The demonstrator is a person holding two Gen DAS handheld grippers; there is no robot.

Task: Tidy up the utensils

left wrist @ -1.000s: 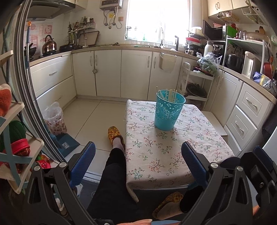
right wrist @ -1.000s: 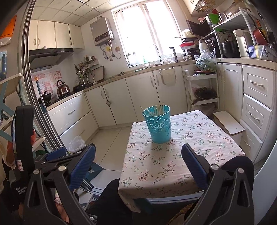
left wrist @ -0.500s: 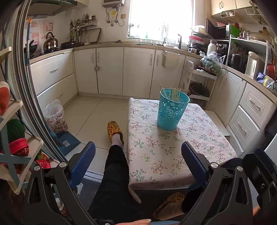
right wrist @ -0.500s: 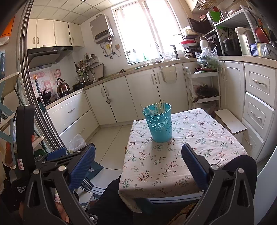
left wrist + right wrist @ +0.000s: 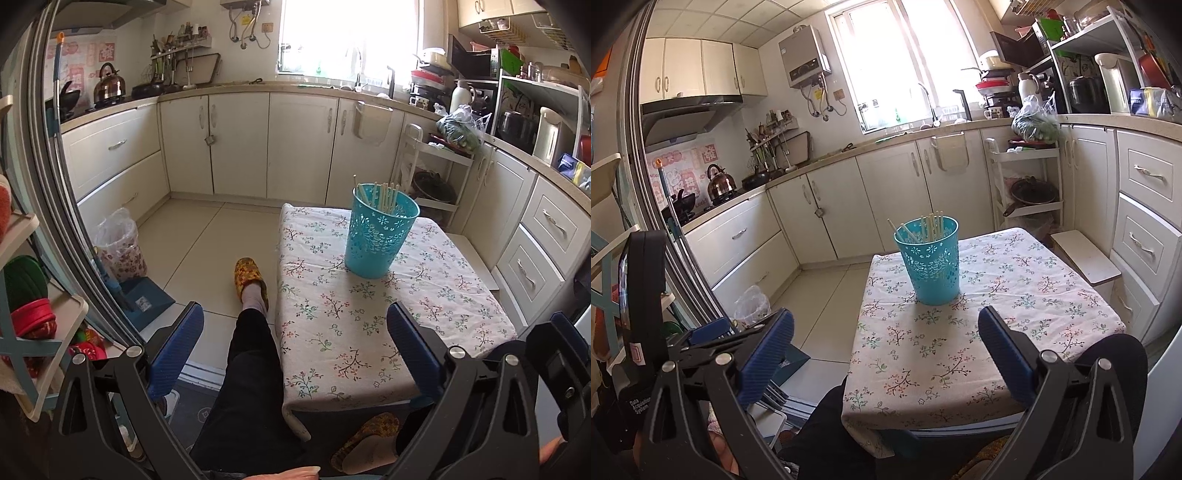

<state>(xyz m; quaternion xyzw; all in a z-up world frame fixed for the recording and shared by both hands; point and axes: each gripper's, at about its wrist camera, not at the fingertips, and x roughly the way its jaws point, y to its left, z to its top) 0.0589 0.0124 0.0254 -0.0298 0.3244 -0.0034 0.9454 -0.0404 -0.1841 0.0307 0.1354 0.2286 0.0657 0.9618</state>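
Chopsticks are standing up in the blue basket, far ahead; we are holding both tongs, left and right, wide apart, grabbing nothing.

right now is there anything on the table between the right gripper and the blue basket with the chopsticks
Nothing visible. Between the open right gripper and the blue basket lies only bare flowered tablecloth. The chopsticks stand inside the basket, their tips above its rim.
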